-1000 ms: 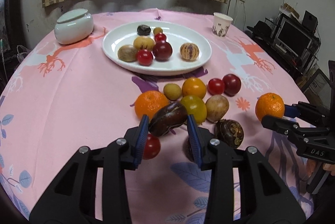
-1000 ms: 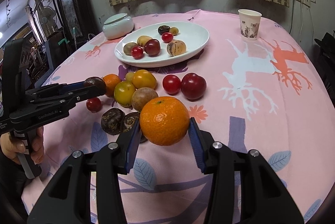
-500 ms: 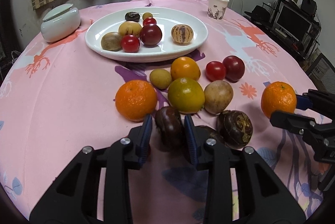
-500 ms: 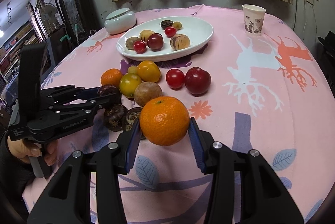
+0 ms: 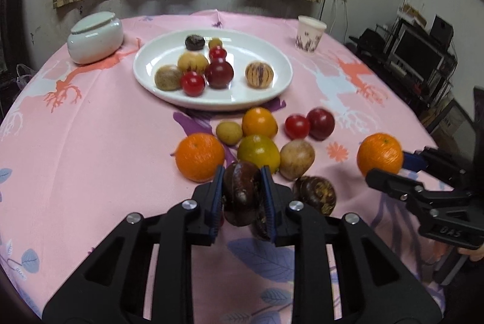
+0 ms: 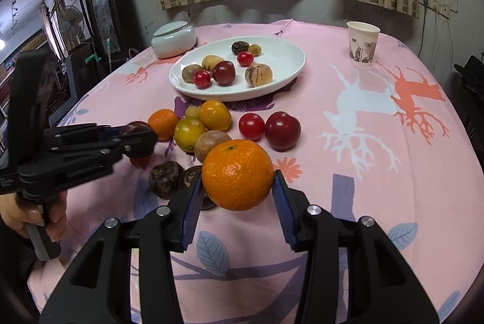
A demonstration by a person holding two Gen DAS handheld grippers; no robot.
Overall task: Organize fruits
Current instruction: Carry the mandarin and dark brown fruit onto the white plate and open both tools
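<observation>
fruit: dark brown glossy fruit (image 5: 241, 193) sitting squeezed in left gripper (image 5: 242, 196), near table edge
right gripper (image 6: 237, 193): clamping an orange (image 6: 237, 174), angling down

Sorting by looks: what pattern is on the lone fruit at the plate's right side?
Pale tan with dark purple stripes; clearest in the left wrist view.

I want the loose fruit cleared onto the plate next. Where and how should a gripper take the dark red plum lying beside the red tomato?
Grip the plum across its round middle, coming down from above and the near side. One pad goes on its open right flank, the other into the narrow gap by the tomato, which appears to touch it. The cloth to its right is bare, so probably nudge in from there.
</observation>
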